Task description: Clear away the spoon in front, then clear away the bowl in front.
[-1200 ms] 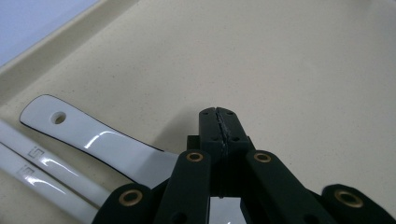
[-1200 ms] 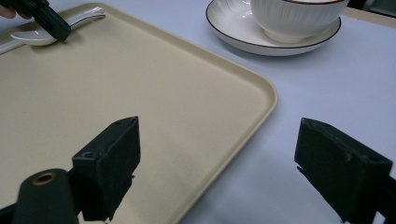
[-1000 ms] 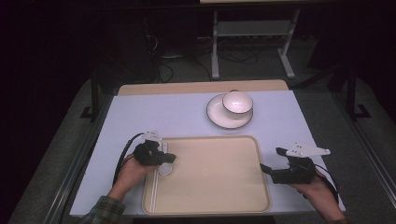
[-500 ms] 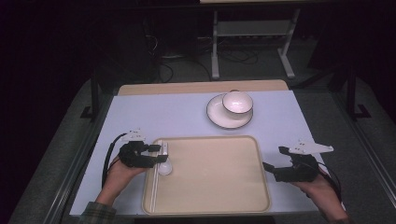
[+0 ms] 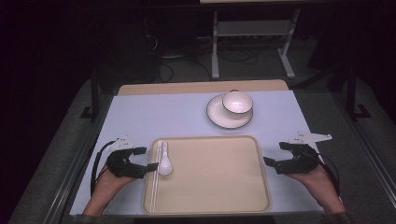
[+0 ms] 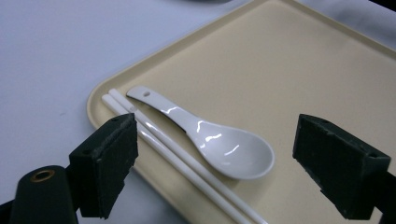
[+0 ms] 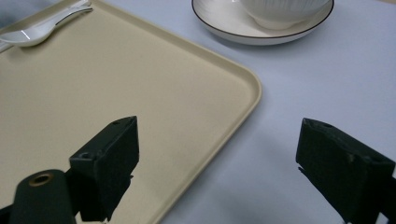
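Observation:
A white ceramic spoon (image 5: pixel 165 162) (image 6: pixel 210 140) lies on the left side of the beige tray (image 5: pixel 219 186) (image 6: pixel 303 70), next to a pair of white chopsticks (image 5: pixel 156 172) (image 6: pixel 173 156) along the tray's left rim. My left gripper (image 5: pixel 145 158) (image 6: pixel 215 172) is open, its jaws wide apart just left of the spoon, holding nothing. Off the tray's right edge, my right gripper (image 5: pixel 275 156) (image 7: pixel 217 170) is open and empty over the tray's corner (image 7: pixel 219 84).
A white bowl (image 5: pixel 237 102) (image 7: pixel 280 9) sits on a dark-rimmed white plate (image 5: pixel 219 115) (image 7: pixel 233 28) behind the tray. The pale blue table (image 5: pixel 154 116) ends in metal rails at both sides. A metal stand (image 5: pixel 252 32) stands in the dark beyond.
The left gripper has let go of the spoon, which now lies on the tray, and has drawn back to the left and toward the person. The right gripper has barely shifted.

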Tool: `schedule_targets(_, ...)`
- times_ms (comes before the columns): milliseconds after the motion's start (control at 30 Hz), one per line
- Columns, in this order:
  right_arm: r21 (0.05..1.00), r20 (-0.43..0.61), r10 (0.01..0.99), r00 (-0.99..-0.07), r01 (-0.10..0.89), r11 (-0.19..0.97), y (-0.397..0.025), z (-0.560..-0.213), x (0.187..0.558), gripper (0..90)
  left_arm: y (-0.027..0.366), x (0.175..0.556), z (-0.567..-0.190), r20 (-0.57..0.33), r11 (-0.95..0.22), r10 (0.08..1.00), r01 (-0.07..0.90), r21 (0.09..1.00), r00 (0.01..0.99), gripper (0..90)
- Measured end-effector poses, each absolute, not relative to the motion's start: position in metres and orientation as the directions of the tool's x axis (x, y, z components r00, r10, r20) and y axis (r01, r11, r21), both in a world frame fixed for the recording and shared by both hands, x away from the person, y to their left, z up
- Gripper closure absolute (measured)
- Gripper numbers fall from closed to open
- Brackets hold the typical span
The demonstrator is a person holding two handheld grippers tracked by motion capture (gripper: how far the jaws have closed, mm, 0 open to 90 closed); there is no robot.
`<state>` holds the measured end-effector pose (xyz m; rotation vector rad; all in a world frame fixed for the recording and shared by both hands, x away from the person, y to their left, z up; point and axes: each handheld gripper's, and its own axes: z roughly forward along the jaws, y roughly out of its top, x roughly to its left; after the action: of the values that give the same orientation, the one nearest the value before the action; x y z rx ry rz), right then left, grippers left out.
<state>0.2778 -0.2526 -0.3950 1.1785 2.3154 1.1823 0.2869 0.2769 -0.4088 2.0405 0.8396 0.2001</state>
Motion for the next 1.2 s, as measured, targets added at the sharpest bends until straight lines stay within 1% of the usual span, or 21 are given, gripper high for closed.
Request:
schedule_targets(133,0.776,0.097,0.778,-0.621,0.536,0.331,-0.252,-0.392,0.285,12.6,0.281,0.28,-0.41,-0.147,-0.389,0.639,0.482,0.785,0.755,13.5)
schedule_targets(567,0.758,0.11,0.792,-0.601,0.566,0.324,-0.251,-0.383,0.322,13.8,0.301,0.268,-0.415,-0.155,-0.37,0.666,0.503,0.781,0.73,13.6)
schedule_targets(633,0.753,0.108,0.791,-0.602,0.569,0.33,-0.249,-0.381,0.329,16.7,0.301,0.267,-0.416,-0.157,-0.369,0.667,0.506,0.78,0.728,13.6)
schedule_targets(733,0.741,0.114,0.792,-0.6,0.582,0.335,-0.245,-0.377,0.341,17.6,0.301,0.268,-0.416,-0.155,-0.37,0.669,0.507,0.779,0.727,13.6)
schedule_targets(867,0.729,0.123,0.793,-0.597,0.596,0.337,-0.24,-0.374,0.357,21.0,0.301,0.268,-0.417,-0.154,-0.371,0.668,0.505,0.779,0.728,13.6)
schedule_targets(1200,0.684,0.132,0.805,-0.578,0.641,0.349,-0.23,-0.369,0.4,31.8,0.302,0.268,-0.418,-0.149,-0.379,0.666,0.503,0.777,0.731,13.6)
